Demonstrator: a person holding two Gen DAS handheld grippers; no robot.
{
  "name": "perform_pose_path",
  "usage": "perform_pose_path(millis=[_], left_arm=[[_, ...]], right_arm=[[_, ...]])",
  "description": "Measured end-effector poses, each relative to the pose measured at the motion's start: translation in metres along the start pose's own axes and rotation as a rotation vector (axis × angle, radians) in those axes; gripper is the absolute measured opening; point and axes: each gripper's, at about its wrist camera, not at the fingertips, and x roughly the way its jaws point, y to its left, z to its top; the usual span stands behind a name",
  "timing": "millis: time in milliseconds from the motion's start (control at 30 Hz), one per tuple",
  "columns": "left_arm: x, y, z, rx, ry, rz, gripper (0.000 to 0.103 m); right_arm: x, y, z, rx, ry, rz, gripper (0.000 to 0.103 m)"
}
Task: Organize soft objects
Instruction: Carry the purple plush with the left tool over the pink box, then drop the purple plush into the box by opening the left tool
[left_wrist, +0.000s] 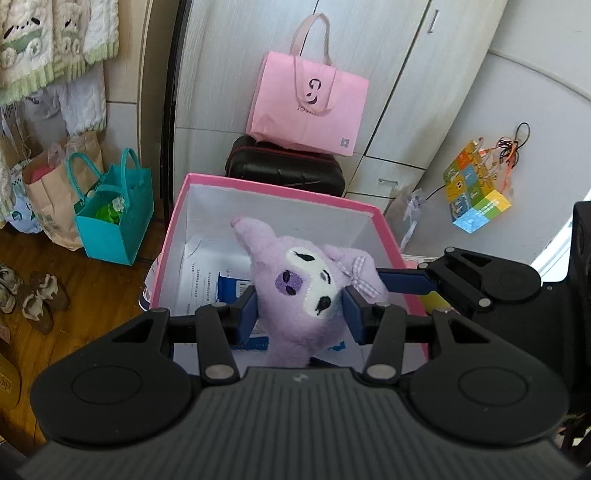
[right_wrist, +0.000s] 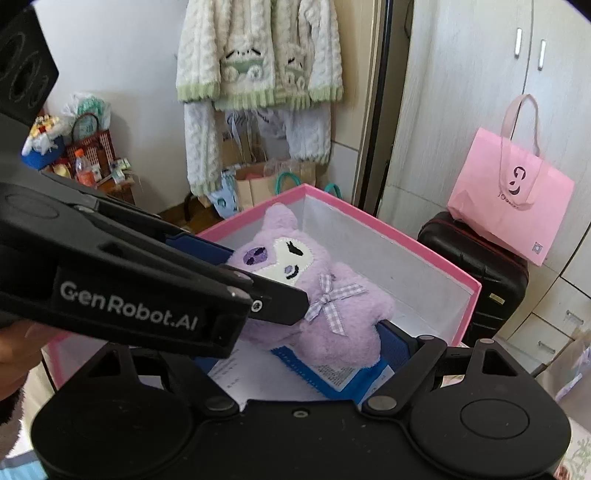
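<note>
1. Item: purple plush toy (left_wrist: 306, 291), soft, with a checked bow. It hangs between the pads of your left tool (left_wrist: 300, 308), over the open pink box (left_wrist: 207, 177), above the papers (left_wrist: 201, 280) on the box floor.
2. Left tool: closed partway, both blue pads pressed into the plush just below its head. It has hold of the toy.
3. Right tool (right_wrist: 314, 332): jaws spread wide around the plush body. One blue finger (right_wrist: 397, 341) lies against its lower flank; the other is hidden behind the left tool, so whether it grips cannot be told.
4. Step judged in hand: lowering the toy into the box.
5. Method: keep the toy ahead of both tools and inside the pink walls. Lower until the body rests on the papers, then let go.
6. Caution: plush springs back. Ease the pads apart slowly, and keep your right tool clear of the near rim.
</note>
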Motion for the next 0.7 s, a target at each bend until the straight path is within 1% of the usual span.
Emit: perform_pose_path(millis=[133, 200, 267, 333, 400, 467, 700], left_arm=[[0.008, 0.005, 0.001, -0.027, 0.016, 0.023, 0.05], [0.01, 0.005, 0.0, -0.028, 0.014, 0.033, 0.051], [0.006, 0.003, -0.001, -0.015, -0.011, 0.047, 0.053], [-0.002, 0.0, -0.002, 0.001, -0.049, 0.07, 0.058], [-0.012, 0.0, -0.004, -0.008, -0.087, 0.081, 0.06], [-0.022, 0.0, -0.006, -0.009, -0.105, 0.071, 0.06], [-0.055, -0.016, -0.02, 0.015, -0.122, 0.089, 0.061]], right_arm=[[0.013, -0.004, 0.004, -0.022, 0.04, 0.005, 0.087], [0.016, -0.004, 0.004, -0.034, 0.051, -0.01, 0.087], [0.018, -0.005, 0.003, -0.042, 0.058, -0.039, 0.087], [0.019, -0.004, 0.002, -0.055, 0.067, -0.033, 0.087], [0.017, -0.004, 0.0, -0.044, 0.072, -0.026, 0.087], [0.011, -0.005, -0.004, -0.041, 0.063, -0.021, 0.087], [-0.021, -0.003, -0.012, -0.04, 0.025, -0.027, 0.087]])
